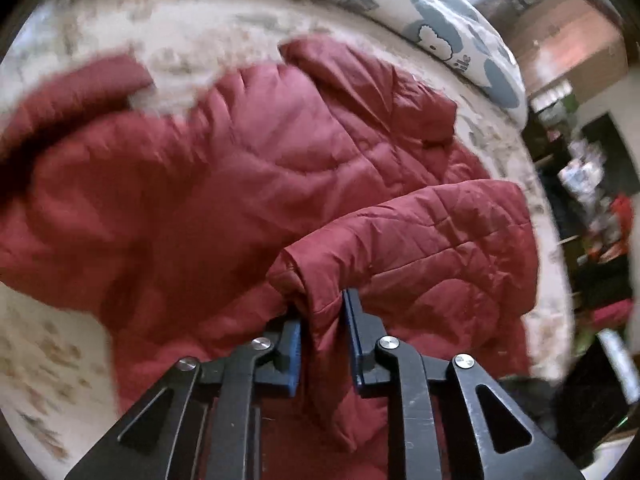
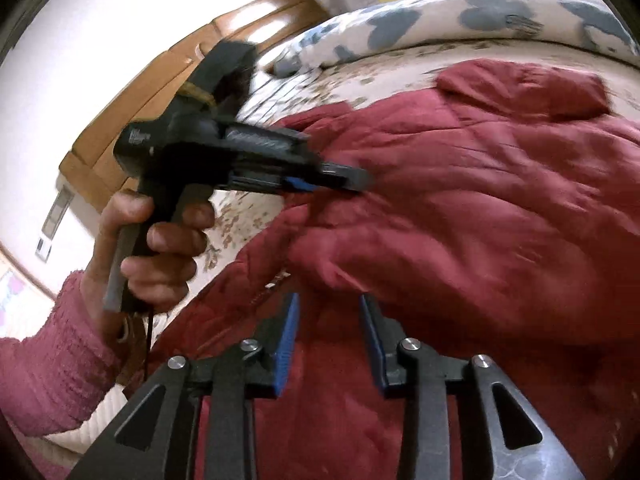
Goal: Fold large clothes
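My left gripper [image 1: 325, 322] is pinching a fold of the red quilted jacket [image 1: 248, 184], its blue pads [image 1: 295, 344] pressed to either side of a bunched cuff or hem; from the right wrist view I see that same left gripper [image 2: 344, 178] biting into the jacket's near edge, with the hand [image 2: 156, 248] in a pink fuzzy sleeve [image 2: 48, 364] wrapped round its grip. My right gripper [image 2: 329, 336] stands partly spread; red fabric lies between and past its pads [image 2: 289, 344], but I cannot tell whether they press on it. The jacket lies spread over a floral bedsheet [image 1: 192, 28], one sleeve [image 1: 68, 92] flung out to the left, the collar [image 2: 520, 88] toward the far side; a patterned pillow [image 1: 460, 36] runs along the far edge of the bed. Bare sheet shows beyond the collar and at lower left; a wooden headboard [image 2: 168, 80] sits by the wall.
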